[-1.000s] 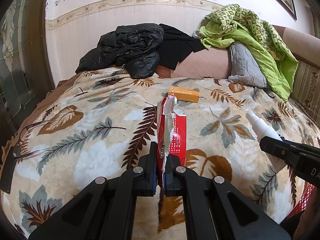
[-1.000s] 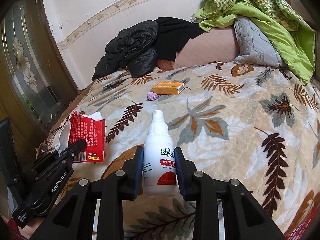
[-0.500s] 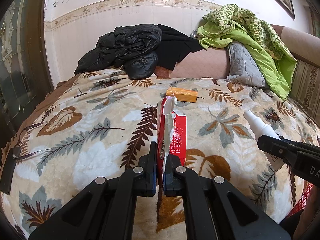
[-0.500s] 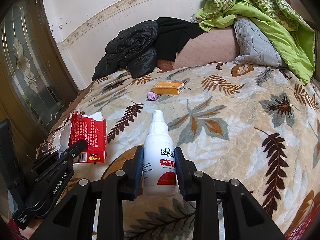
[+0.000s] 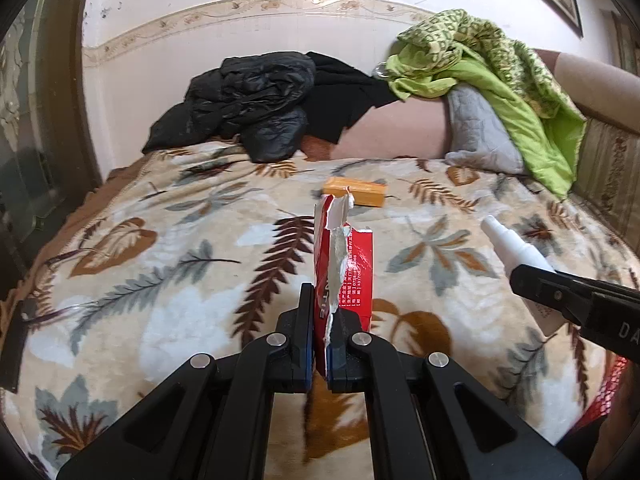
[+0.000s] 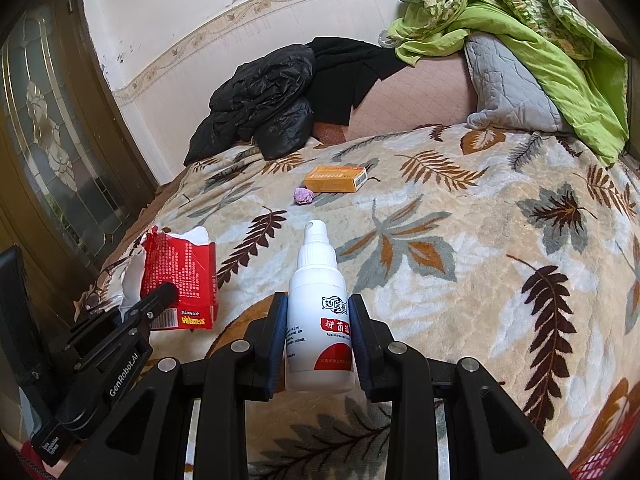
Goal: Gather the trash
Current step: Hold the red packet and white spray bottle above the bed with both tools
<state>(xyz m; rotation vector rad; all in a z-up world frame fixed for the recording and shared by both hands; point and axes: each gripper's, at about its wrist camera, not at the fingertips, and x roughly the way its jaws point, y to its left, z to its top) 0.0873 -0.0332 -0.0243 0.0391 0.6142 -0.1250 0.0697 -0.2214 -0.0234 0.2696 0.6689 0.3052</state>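
We note two tongs, each with one piece of trash. The left tongs [image 5: 319, 344] are clamped on one torn red carton [image 5: 344, 264], flattened to a thin edge between the pads; its long axis runs away from us toward the far wall, ragged white torn end farthest and uppermost. In the right wrist view the same carton [image 6: 180, 276] shows its broad printed face, at near left above the bed edge.

The right tongs [image 6: 319, 340] grip one white spray bottle [image 6: 320, 312] by its lower body, red label facing us. Its long axis also points away, nozzle toward the far side, base nearest us.

Lying on the leaf-patterned blanket [image 6: 480, 280] of the bed we count one orange box [image 6: 335, 179], flat, long axis left to right, and one small purple crumpled wad [image 6: 303, 196] just beside its near-left corner; whether they touch we cannot tell.

At the far end: one black jacket [image 6: 260, 100], one grey quilted pillow [image 6: 508, 88], one green quilt [image 6: 520, 12].
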